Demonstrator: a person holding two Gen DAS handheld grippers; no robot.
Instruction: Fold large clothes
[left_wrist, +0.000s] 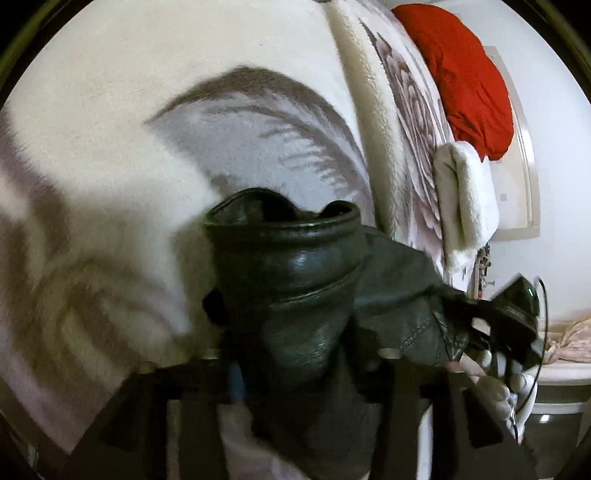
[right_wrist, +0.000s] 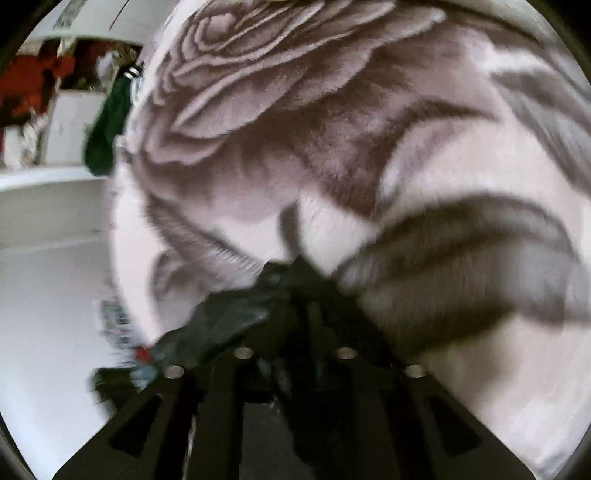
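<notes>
A black leather jacket (left_wrist: 291, 266) rises as a thick bunch between the two fingers of my left gripper (left_wrist: 295, 354) and hides their tips; the jaws stand fairly wide and look clamped on it. From there the leather stretches right to my right gripper (left_wrist: 517, 306), held by a white-gloved hand (left_wrist: 495, 376). In the right wrist view the right gripper (right_wrist: 295, 280) has its fingers nearly together, with a crumpled fold of the jacket (right_wrist: 221, 317) pinched at the tips and trailing off to the left. Both grippers hang over a cream and grey floral blanket (left_wrist: 110, 147) (right_wrist: 369, 147).
A red cloth (left_wrist: 461, 74) and a folded white fleece (left_wrist: 465, 192) lie at the blanket's far right edge. In the right wrist view a dark green garment (right_wrist: 107, 125) hangs beside the bed, with a pale floor (right_wrist: 48, 295) to the left.
</notes>
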